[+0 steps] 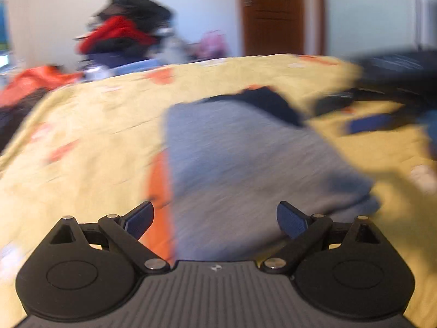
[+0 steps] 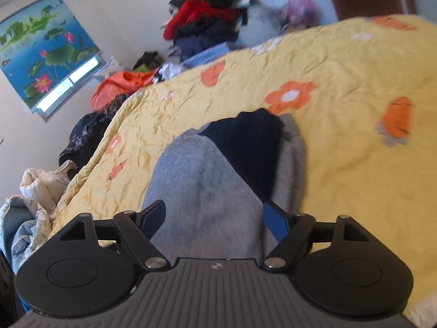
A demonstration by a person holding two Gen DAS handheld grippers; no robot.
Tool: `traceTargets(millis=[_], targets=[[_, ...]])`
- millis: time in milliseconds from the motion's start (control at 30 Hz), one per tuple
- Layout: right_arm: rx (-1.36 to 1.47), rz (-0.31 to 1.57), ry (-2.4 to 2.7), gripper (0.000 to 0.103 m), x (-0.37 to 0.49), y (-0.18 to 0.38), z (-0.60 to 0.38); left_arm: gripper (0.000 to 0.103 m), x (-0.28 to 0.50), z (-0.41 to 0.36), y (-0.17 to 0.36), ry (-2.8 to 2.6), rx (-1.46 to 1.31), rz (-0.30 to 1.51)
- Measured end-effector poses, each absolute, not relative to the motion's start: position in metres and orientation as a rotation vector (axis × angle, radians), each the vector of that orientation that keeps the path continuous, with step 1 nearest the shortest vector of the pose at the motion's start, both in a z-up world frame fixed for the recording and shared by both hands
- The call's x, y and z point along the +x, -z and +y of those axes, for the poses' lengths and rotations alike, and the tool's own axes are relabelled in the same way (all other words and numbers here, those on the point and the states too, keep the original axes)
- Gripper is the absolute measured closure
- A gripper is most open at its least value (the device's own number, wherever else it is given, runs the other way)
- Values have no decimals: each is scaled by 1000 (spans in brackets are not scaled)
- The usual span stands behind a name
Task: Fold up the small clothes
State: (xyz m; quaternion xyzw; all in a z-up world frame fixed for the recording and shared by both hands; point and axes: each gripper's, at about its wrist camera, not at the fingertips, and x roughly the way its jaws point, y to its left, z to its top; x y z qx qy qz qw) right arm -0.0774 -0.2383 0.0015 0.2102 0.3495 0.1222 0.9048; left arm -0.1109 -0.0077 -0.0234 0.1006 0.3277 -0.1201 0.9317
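A small grey garment (image 1: pixel 245 164) with a dark navy part (image 1: pixel 270 104) lies folded on the yellow flowered bedspread (image 1: pixel 95 125). My left gripper (image 1: pixel 215 221) is open just above its near edge, holding nothing. In the left wrist view the right gripper (image 1: pixel 382 95) shows blurred at the right. In the right wrist view the grey garment (image 2: pixel 196 180) and its navy part (image 2: pixel 251 142) lie straight ahead, and my right gripper (image 2: pixel 214 218) is open over the near end of the cloth, empty.
A pile of dark and red clothes (image 2: pixel 207 19) stands beyond the bed's far edge, with an orange garment (image 2: pixel 120 84) and a cream jacket (image 2: pixel 43 186) at the left side. A brown door (image 1: pixel 273 13) is behind. The bedspread (image 2: pixel 355 164) spreads wide to the right.
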Motion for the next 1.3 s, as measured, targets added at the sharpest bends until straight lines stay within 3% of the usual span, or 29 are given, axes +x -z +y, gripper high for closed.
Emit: traceTargets(millis=[100,300,600,1300], targets=[[351,666,-99,4,-137,10,-239,5,-127,8,36,179,140,755],[167,780,58,0,-172,50,-215,4,-139,-1,52,151,126,801],[50,887,169,0,-151,54,-175,0,-127,9,51,102,51,878],[48,889,155,0,-152,53,-173,0,-124,7,50,94,49,890]])
